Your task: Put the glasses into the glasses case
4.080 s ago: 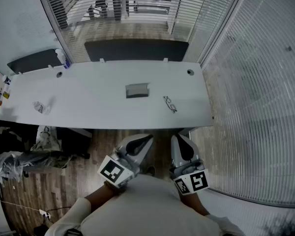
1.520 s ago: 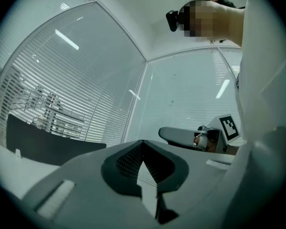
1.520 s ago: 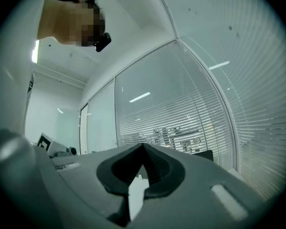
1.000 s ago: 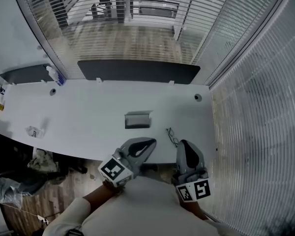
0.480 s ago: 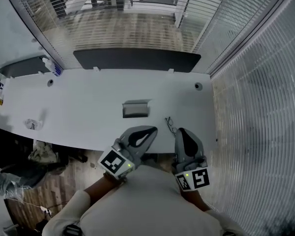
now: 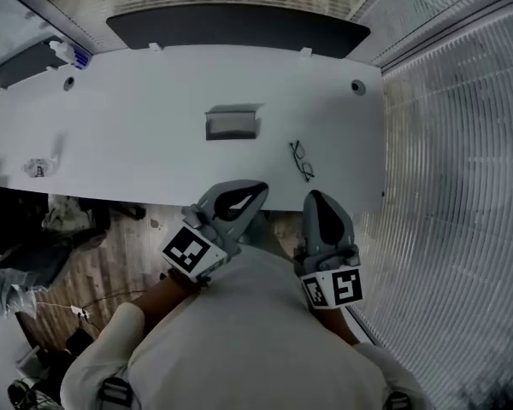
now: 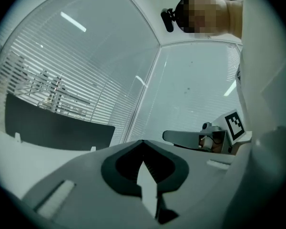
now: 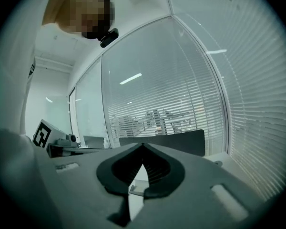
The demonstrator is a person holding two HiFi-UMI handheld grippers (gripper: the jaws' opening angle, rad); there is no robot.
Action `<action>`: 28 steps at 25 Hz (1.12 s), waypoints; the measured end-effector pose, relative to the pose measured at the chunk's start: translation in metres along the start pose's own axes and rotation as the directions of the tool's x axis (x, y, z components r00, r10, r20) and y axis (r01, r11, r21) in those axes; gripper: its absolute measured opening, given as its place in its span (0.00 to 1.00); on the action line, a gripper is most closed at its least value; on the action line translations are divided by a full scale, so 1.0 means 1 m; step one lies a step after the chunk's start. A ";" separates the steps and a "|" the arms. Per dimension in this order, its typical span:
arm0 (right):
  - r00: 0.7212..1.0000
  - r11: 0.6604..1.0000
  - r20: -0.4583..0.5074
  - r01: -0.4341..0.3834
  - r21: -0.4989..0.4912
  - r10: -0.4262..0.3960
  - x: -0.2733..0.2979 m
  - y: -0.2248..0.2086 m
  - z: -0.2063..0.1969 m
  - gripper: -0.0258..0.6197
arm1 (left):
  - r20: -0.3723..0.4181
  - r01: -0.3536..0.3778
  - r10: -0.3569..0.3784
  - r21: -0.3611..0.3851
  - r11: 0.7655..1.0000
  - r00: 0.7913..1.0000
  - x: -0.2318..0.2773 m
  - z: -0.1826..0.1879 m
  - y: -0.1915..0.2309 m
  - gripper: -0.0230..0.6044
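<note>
- Step in hand: the approach; nothing is picked up yet. My left gripper (image 6: pixel 258 188) and right gripper (image 6: pixel 315 199) both have their jaws pressed together and empty, at the near edge of the desk (image 6: pixel 137 126).
- Glasses (image 6: pixel 301 160) lie toward the desk's right edge, apart from the grey case (image 6: pixel 232 124) at mid-desk.
- Next, as I judge it: open the right jaws, reach in, and pinch the frame lightly.
- Room: dark panel (image 6: pixel 239 26) along the far edge, bottle (image 6: pixel 68 54) at the far left corner, blinds (image 6: pixel 462 143) on the right.

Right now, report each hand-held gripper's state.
Left hand-held gripper: closed, holding nothing.
Right hand-held gripper: closed, holding nothing.
</note>
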State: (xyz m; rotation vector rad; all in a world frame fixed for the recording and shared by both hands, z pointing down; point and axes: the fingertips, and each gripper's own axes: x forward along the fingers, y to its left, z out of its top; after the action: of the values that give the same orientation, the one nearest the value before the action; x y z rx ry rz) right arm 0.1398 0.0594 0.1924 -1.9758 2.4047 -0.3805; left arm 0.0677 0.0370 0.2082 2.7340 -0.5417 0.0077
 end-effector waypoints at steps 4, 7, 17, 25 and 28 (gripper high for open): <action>0.998 0.998 -0.067 -0.007 0.060 0.011 0.000 0.002 -0.029 0.04 | -0.042 -0.046 0.043 -0.075 0.996 0.998 0.000 -0.028 0.010 0.04; 0.995 0.997 -0.095 -0.019 0.072 0.026 -0.001 0.007 -0.041 0.04 | -0.059 -0.053 0.047 -0.122 0.991 0.997 0.001 -0.041 0.006 0.04; 0.994 0.998 -0.111 -0.013 0.063 0.020 0.003 -0.004 -0.041 0.04 | -0.068 -0.041 0.033 -0.123 0.992 0.997 0.012 -0.039 -0.006 0.04; 0.994 1.000 -0.112 -0.009 0.002 0.009 0.015 -0.017 -0.040 0.04 | -0.035 -0.063 0.061 -0.065 0.996 0.998 0.021 -0.030 0.016 0.04; 0.993 1.000 -0.115 -0.010 -0.023 0.007 0.020 -0.023 -0.041 0.04 | -0.045 -0.053 0.051 -0.041 0.998 0.998 0.027 -0.035 0.023 0.04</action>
State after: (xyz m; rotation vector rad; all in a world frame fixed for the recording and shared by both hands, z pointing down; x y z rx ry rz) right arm 0.1519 0.0434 0.2397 -2.0062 2.4957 -0.4812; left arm 0.0858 0.0190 0.2505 2.6719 -0.5940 0.0689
